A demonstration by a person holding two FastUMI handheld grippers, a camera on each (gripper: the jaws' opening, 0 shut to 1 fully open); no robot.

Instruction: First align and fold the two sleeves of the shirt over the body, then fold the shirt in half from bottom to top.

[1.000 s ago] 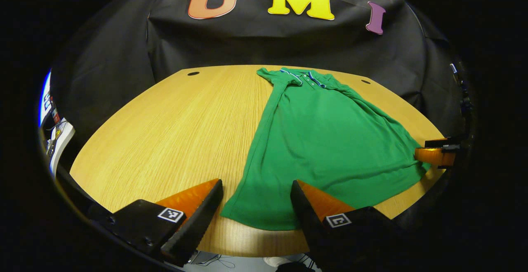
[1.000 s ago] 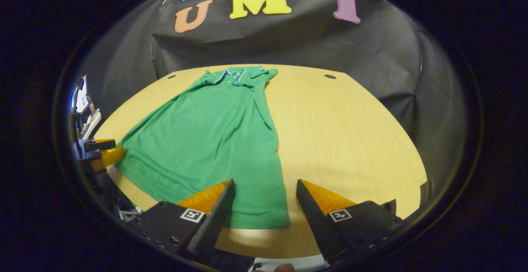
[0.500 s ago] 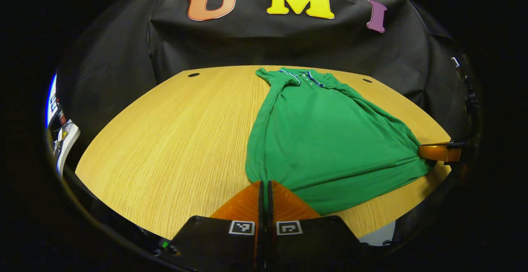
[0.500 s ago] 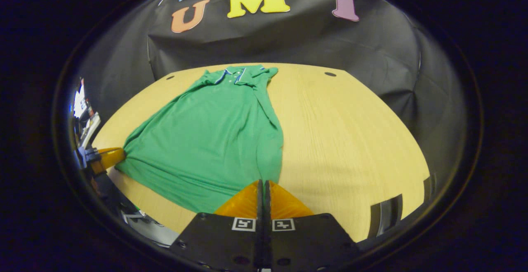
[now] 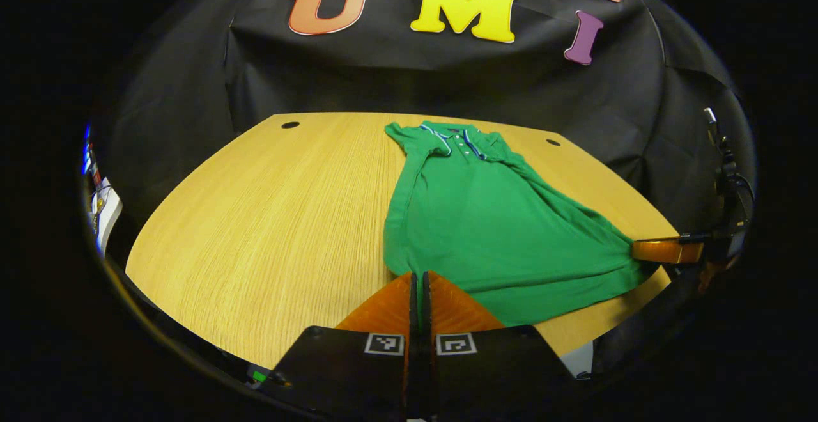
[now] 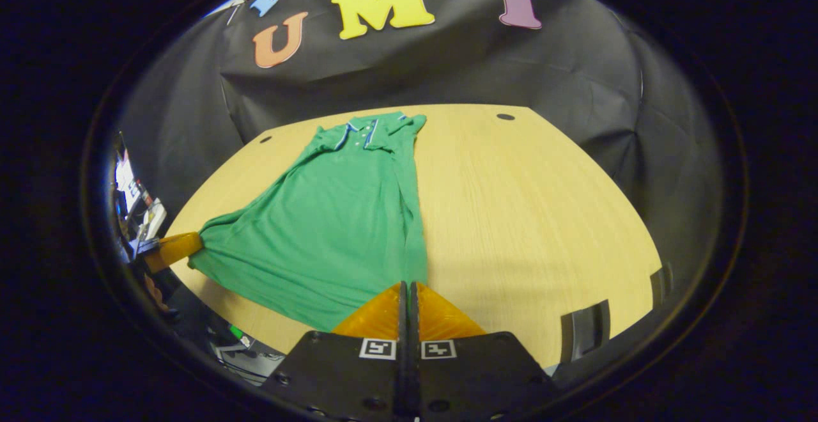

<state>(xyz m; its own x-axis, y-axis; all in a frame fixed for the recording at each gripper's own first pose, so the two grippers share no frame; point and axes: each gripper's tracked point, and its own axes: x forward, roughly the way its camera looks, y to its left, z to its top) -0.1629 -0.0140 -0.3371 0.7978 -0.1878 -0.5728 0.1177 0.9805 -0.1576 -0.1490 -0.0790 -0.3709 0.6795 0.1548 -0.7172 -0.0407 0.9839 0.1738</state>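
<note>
At 6 o'clock in the left gripper view, the left gripper is clamped on the near left hem corner of the shirt. In the right gripper view, the right gripper pinches the other hem corner at 6 o'clock; its tips also show at 3 o'clock in the left gripper view, apparently gripping the cloth there. The hem stretches taut between the two. The shirt lies on the surface, collar toward 12 o'clock, sleeves seemingly folded in, though the fisheye edge blurs this.
</note>
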